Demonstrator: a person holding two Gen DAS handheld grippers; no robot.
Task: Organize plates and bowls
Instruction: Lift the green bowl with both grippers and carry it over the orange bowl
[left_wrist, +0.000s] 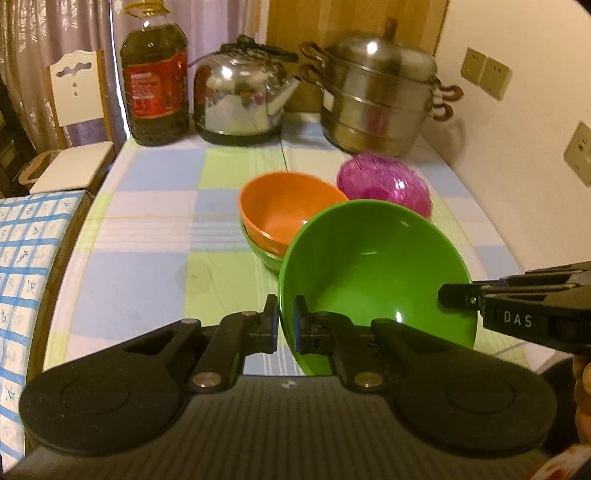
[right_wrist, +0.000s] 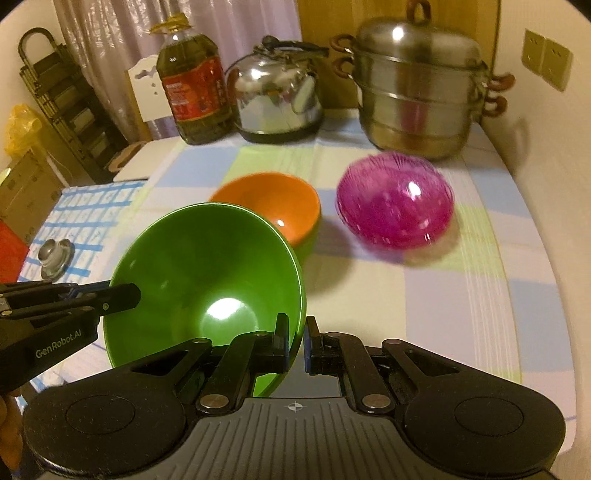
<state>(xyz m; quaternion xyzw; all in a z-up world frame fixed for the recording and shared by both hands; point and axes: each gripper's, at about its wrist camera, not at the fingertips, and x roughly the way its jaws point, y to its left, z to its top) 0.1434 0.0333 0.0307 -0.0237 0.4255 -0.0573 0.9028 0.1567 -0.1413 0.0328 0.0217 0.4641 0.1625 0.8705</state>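
- between both claws hangs the green bowl (left_wrist: 373, 266), tilted above the tabletop (left_wrist: 155, 236).
- the left claw (left_wrist: 285, 325) is pinched onto its left rim; the right claw (right_wrist: 296, 343) is clamped onto its right rim.
- beyond the claws, an orange bowl (left_wrist: 288, 210) sits nested in another green bowl (left_wrist: 264, 254), with a magenta bowl (right_wrist: 395, 201) just right of them.

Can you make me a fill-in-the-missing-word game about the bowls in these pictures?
1. Both grippers pinch the rim of the big ____ bowl.
2. The orange bowl sits inside another ____ bowl.
3. The pink bowl lies ____ down.
4. Behind the bowls, the kettle stands between the oil bottle and the ____.

Missing words: green; green; upside; steamer pot
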